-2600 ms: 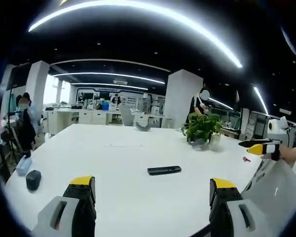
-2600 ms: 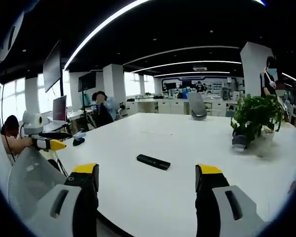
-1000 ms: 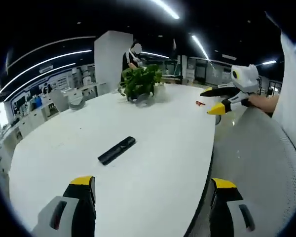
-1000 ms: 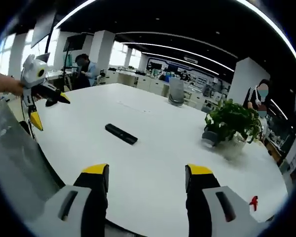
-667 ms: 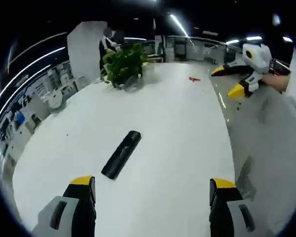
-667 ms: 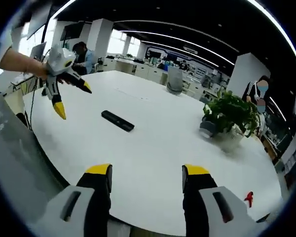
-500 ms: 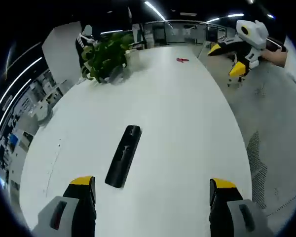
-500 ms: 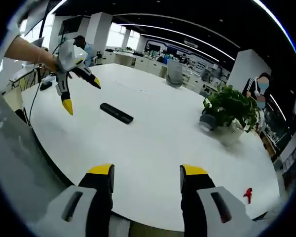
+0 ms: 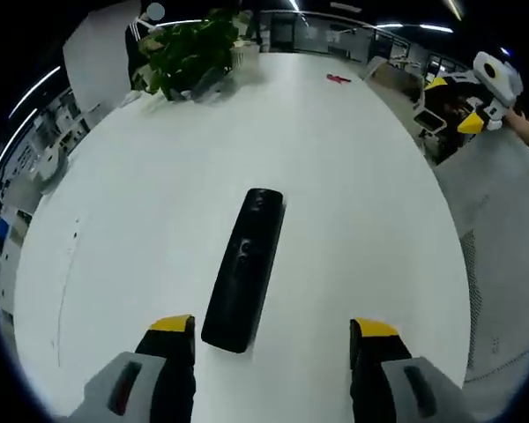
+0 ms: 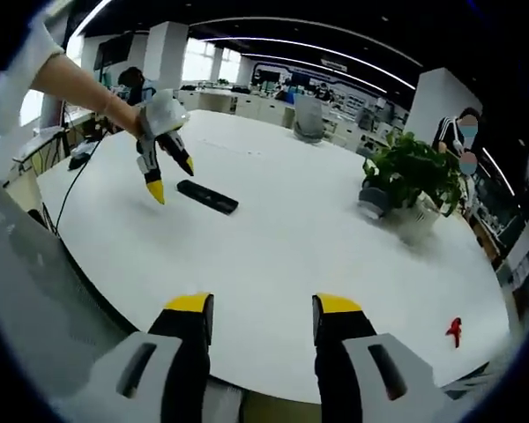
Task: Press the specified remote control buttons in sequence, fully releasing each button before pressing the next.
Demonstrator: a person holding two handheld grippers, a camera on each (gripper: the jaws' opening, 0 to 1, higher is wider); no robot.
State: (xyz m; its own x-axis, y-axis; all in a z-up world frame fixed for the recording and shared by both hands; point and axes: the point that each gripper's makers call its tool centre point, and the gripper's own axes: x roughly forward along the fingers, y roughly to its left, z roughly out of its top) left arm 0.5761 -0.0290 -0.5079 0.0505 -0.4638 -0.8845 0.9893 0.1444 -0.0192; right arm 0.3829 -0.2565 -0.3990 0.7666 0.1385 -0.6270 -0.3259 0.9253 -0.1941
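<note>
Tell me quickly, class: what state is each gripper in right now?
Left gripper: open, holding nothing, poised over the long black plastic remote control on the white table.
Right gripper: open, holding nothing.

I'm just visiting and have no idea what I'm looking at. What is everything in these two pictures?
table: one, white, large and oval, holding everything below
remote control: one, black, lying flat on the table just ahead of the left gripper
potted plant: one, green leaves, at the far side of the table
small red object: one, red, near the table edge; too small to identify
cable: one, dark, trailing over the table's near-left edge in the right gripper view
bystander: one, dark top, standing behind the plant
left gripper: one, grey with yellow tips, open, hanging over the remote
right gripper: one, grey with yellow tips, open, above the table edge
</note>
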